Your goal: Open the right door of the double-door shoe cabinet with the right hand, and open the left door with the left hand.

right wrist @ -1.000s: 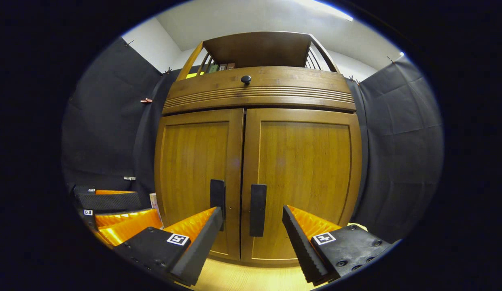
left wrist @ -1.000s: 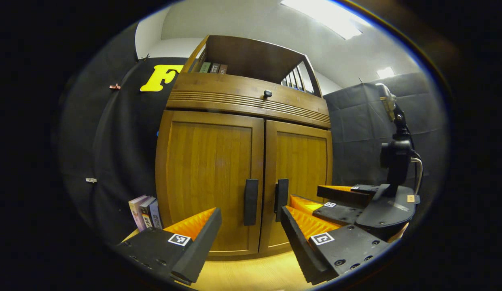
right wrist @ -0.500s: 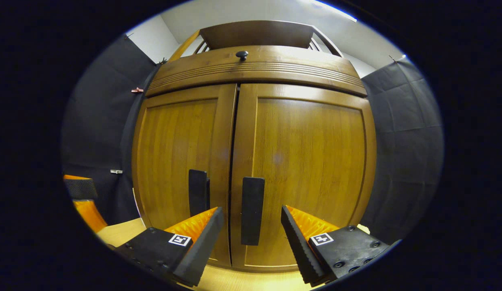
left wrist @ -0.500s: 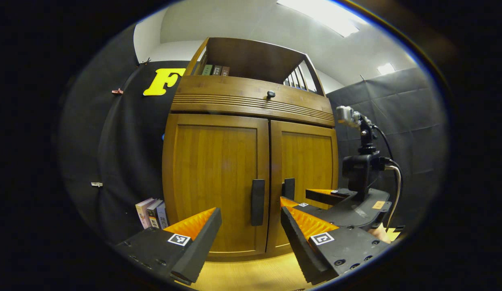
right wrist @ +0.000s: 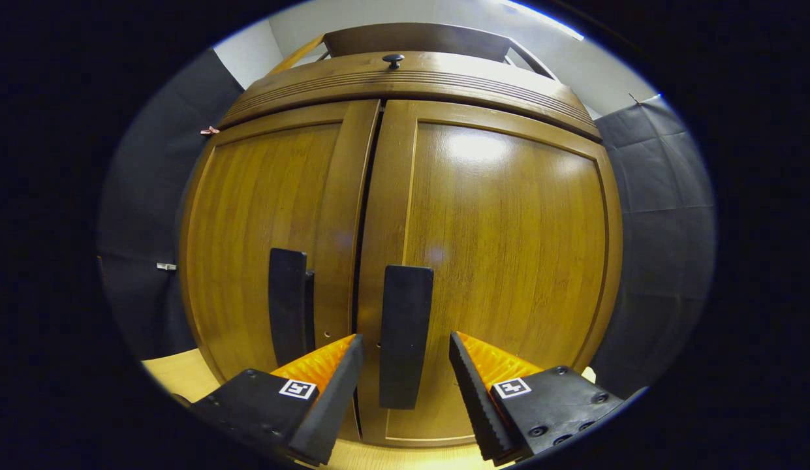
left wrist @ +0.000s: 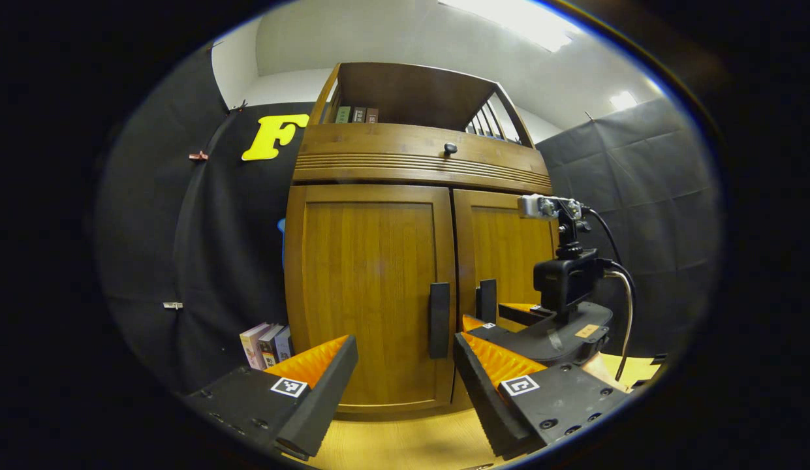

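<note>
Right gripper (right wrist: pixel 403 365) is sitting wide open, empty, straddling the right door's handle (right wrist: pixel 405 333) at lower centre. Should push in squarely before squeezing. Left gripper (left wrist: pixel 405 365) is hanging open too, nothing held.

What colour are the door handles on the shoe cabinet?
Black; the right door handle shows best in the right gripper view.

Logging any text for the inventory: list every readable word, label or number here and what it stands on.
Upright books beside the wooden cabinet: spine print too small to read.
Books on the cabinet's top shelf: too small to read.
Small tan sticker on the right gripper: blurred.
Wooden cabinet doors: no text.
</note>
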A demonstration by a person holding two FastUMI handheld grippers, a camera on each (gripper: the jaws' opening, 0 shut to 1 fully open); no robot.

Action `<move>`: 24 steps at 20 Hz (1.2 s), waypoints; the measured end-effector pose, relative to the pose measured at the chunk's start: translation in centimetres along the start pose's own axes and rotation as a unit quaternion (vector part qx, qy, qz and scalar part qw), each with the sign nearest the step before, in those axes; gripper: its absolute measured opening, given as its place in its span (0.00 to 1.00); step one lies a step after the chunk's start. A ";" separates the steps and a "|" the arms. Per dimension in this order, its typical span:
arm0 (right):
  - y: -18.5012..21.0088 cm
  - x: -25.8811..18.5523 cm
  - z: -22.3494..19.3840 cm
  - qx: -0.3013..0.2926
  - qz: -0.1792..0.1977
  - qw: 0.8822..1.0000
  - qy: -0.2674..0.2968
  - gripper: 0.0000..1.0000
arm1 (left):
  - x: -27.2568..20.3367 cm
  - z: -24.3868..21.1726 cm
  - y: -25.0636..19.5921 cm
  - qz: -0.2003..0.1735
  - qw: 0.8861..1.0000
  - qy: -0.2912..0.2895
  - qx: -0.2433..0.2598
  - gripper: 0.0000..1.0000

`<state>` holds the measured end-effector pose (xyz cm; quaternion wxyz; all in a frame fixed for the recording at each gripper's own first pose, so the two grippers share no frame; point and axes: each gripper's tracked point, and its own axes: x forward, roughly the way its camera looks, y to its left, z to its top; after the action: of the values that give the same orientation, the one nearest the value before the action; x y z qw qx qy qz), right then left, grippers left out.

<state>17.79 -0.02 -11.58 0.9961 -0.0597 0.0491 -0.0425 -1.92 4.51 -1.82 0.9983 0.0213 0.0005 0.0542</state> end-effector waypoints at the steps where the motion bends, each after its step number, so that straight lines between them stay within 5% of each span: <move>1: -0.3 0.3 0.0 -0.001 -0.009 1.000 -0.002 0.82 | -0.2 -0.1 0.1 -0.001 1.000 0.000 -0.002 0.92; 2: 0.3 0.7 0.2 0.006 0.002 1.000 -0.004 0.66 | -0.4 0.0 0.3 0.000 1.000 -0.001 -0.005 0.92; 5: 0.5 1.6 -1.1 0.010 0.005 1.000 0.001 0.41 | -0.8 -0.2 1.1 0.008 1.000 -0.002 -0.012 0.92; 9: 0.6 0.4 0.0 0.004 0.000 1.000 0.008 0.25 | -1.3 -0.7 1.9 0.022 1.000 0.005 -0.018 0.92; 24: -1.4 -7.8 0.9 -0.013 0.056 0.998 0.009 0.21 | -4.0 1.4 -0.5 0.032 0.999 -0.018 -0.012 0.92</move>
<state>10.01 -0.57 -9.78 0.9956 -0.0694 0.0619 0.0139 -5.80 3.53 -0.47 0.9961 0.0102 -0.0185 0.0860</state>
